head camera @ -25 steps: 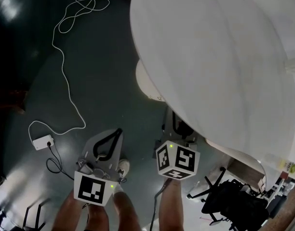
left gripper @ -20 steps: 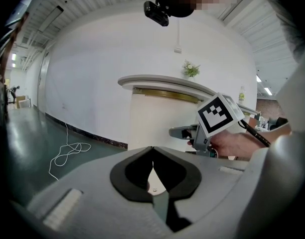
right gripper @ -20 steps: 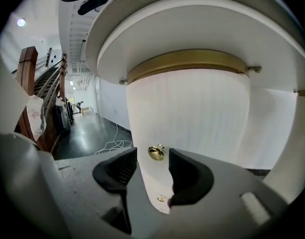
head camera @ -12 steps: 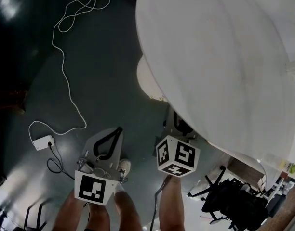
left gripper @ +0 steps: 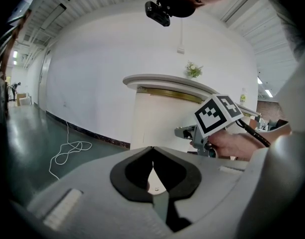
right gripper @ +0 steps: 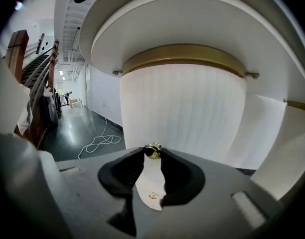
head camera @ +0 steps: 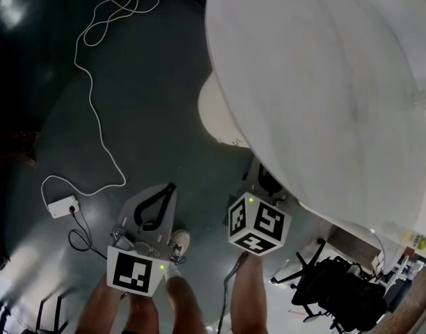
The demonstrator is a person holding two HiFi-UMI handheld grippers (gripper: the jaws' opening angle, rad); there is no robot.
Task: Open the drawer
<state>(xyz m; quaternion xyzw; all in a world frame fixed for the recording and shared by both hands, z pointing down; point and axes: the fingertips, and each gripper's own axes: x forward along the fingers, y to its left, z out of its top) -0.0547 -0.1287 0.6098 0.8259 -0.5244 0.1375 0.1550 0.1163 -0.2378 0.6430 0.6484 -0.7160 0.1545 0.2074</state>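
Closing my right hand-held gripper (right gripper: 152, 154) on the brass knob (right gripper: 153, 150), lower centre of the right gripper view. The knob sits right at the jaw tips, and the pads look to touch it on both sides. It sticks out of the curved white drawer front (right gripper: 182, 108) dead ahead, under the counter (right gripper: 192, 29) overhang, so I judge the pull runs straight back toward me. Left hand-held gripper (left gripper: 152, 152) has jaws together, empty, farther from the knob. Shallow grip, may slip.
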